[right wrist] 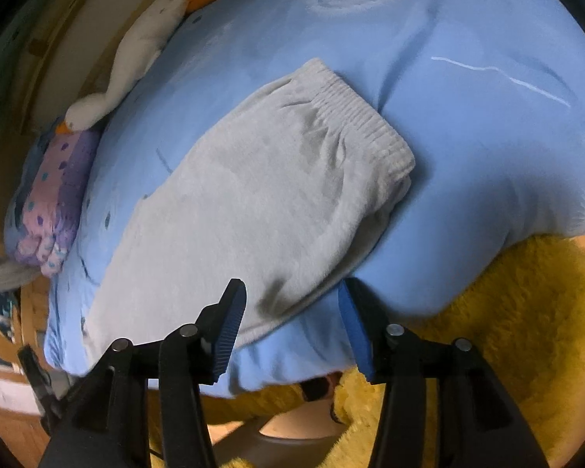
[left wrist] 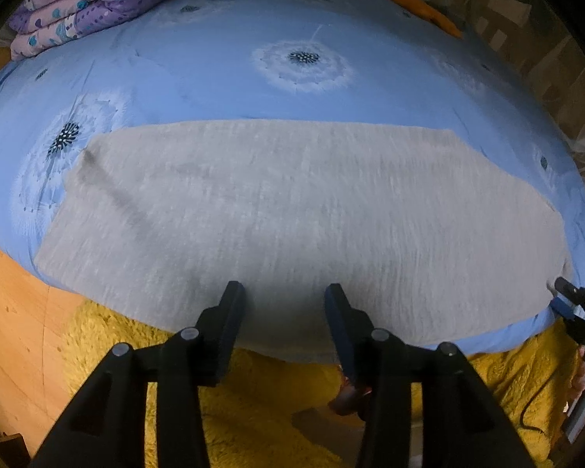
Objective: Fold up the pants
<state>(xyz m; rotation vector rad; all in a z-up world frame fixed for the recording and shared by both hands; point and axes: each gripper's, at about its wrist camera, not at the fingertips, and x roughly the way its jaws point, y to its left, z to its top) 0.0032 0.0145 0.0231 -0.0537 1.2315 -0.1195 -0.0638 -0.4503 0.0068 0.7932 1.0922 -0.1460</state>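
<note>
Grey pants [left wrist: 292, 202] lie flat across a blue bedspread [left wrist: 214, 78], lengthwise from left to right along the near edge. My left gripper [left wrist: 284, 292] hovers open over the near edge of the pants, with nothing pressed between its pads. In the right wrist view the pants [right wrist: 253, 195] run away to the left, and their ribbed waistband [right wrist: 362, 117] is at the upper right. My right gripper [right wrist: 292, 288] is open over the near hem edge by the waist end, its blue pads clear of the cloth. It also shows at the far right as the right gripper [left wrist: 565, 300].
A folded purple quilt [left wrist: 97, 4] and a white plush goose [right wrist: 136, 50] lie along the far side of the bed. A yellow shaggy rug [left wrist: 253, 390] covers the floor below the bed edge, with wooden floor [left wrist: 11, 331] to the left.
</note>
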